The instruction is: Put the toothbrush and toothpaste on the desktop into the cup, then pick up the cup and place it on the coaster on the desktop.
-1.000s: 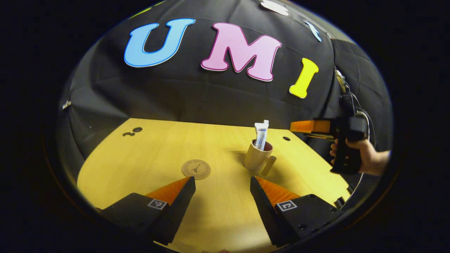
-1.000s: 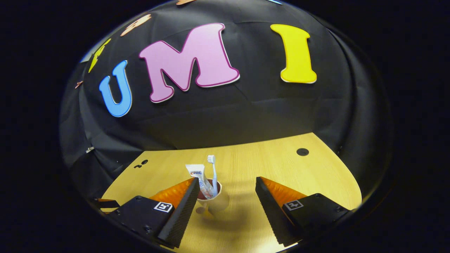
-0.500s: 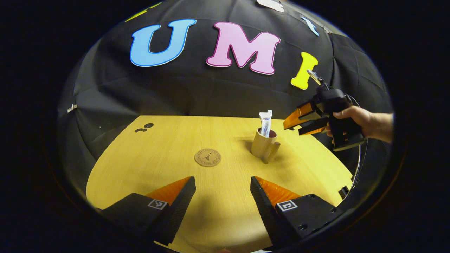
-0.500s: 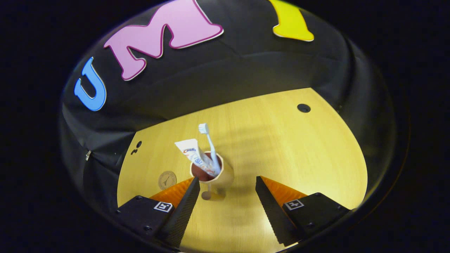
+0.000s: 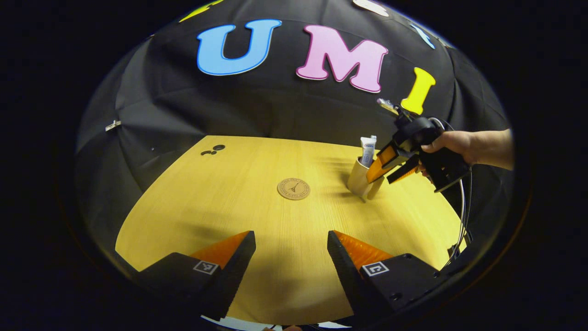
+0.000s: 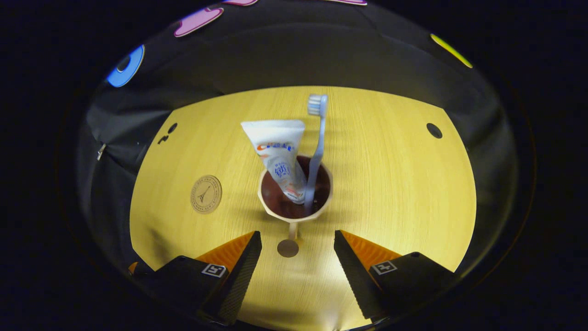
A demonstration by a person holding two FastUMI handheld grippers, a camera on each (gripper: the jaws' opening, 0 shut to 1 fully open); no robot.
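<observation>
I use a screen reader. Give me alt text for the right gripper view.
A cup holding a toothpaste tube and a toothbrush stands on the wooden desktop, its handle pointing between the open right gripper. A round coaster lies to its left.

A round dark hole (image 6: 433,130) marks the wooden desktop (image 6: 390,184).

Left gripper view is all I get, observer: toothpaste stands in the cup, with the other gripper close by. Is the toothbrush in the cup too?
Observer: Yes. In the right gripper view the toothbrush stands in the cup beside the toothpaste, bristles up.
Operator: Which way does the cup's handle point?
Observer: Straight at the right gripper. The handle reaches into the gap between its open fingers, and neither one touches it.
</observation>
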